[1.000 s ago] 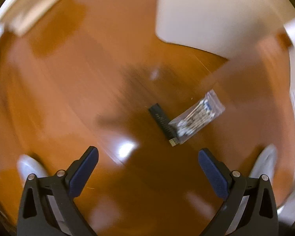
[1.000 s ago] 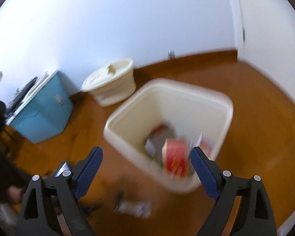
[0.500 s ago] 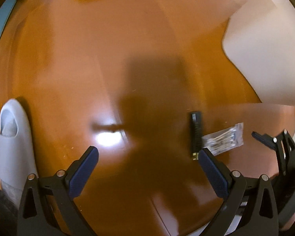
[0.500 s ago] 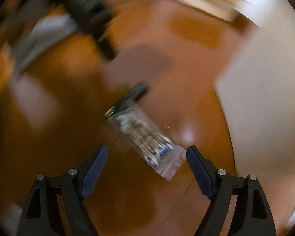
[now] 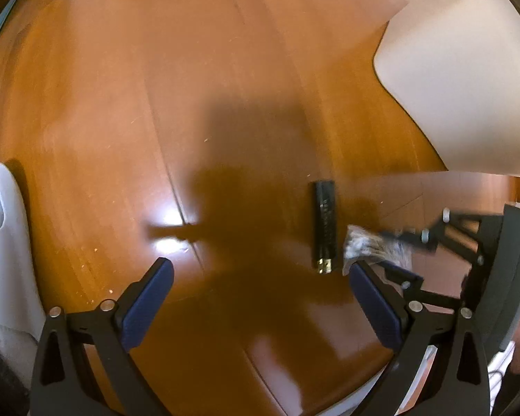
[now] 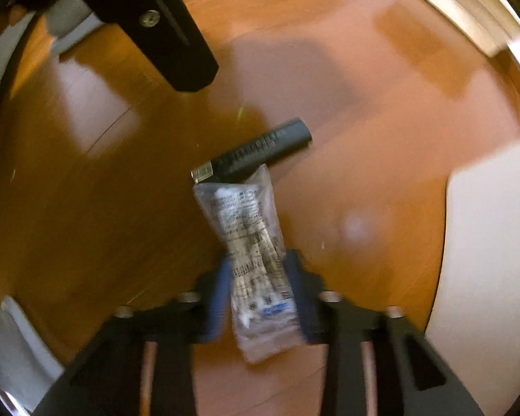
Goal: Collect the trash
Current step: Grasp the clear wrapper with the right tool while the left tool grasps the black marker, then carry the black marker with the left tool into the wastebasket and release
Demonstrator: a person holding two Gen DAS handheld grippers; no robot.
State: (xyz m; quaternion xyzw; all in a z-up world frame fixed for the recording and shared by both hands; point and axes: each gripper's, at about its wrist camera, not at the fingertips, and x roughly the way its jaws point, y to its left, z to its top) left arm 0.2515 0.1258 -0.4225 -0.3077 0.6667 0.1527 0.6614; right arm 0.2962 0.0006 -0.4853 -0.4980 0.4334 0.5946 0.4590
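Right gripper (image 6: pixel 260 294): jaws closed in on a clear plastic packet (image 6: pixel 253 246), blue pads against both of its long sides at the lower centre of the right wrist view. Judged a pinch; motion blur prevents confirming firm contact. Packet extends from between the jaws toward frame centre, its far end touching or slightly overlapping a black stick-shaped item (image 6: pixel 260 149) lying on the wooden floor (image 6: pixel 364 69)

Left gripper (image 5: pixel 260 298): jaws spread wide, nothing between them, hanging above the floor. In the left wrist view the same black stick-shaped item (image 5: pixel 324 225) lies right of centre, with the packet (image 5: pixel 360 246) just beside it at its right and the right gripper (image 5: pixel 433 239) reaching in from the right edge

Progress, as judged: pickup of the packet is under way; whether it has left the floor cannot be told. Left to do: carry it to the cream bin (image 5: pixel 461 97), whose wall shows at upper right of the left wrist view, near the trash. Stick item not yet touched. Bin contents not visible

Packet appearance: thin crinkled transparent film, printed text, whitish contents like small sticks, blue mark near the gripped end. Likely light and floppy, apt to sag from the grip

Also in frame: a light grey slipper (image 5: pixel 3 242), left edge of left wrist view
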